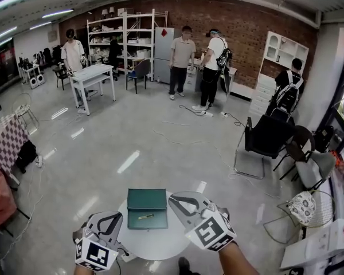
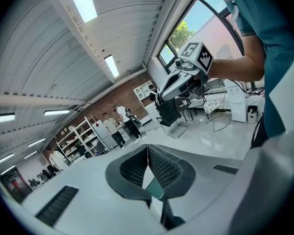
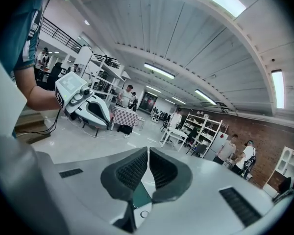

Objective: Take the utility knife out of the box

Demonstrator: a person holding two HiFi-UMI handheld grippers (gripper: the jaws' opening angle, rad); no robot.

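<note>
Left gripper (image 1: 118,215) sits low at the left edge of the round pale grey table (image 1: 155,242), its ridged black jaws pressed tip to tip with nothing between them. Just right of it, the dark green rectangular box (image 1: 147,198) lies open on the tabletop, and the slim yellowish utility knife (image 1: 145,216) rests inside, in the half nearer the person. Right gripper (image 1: 173,199) is at the box's right edge, jaws closed and empty.
</note>
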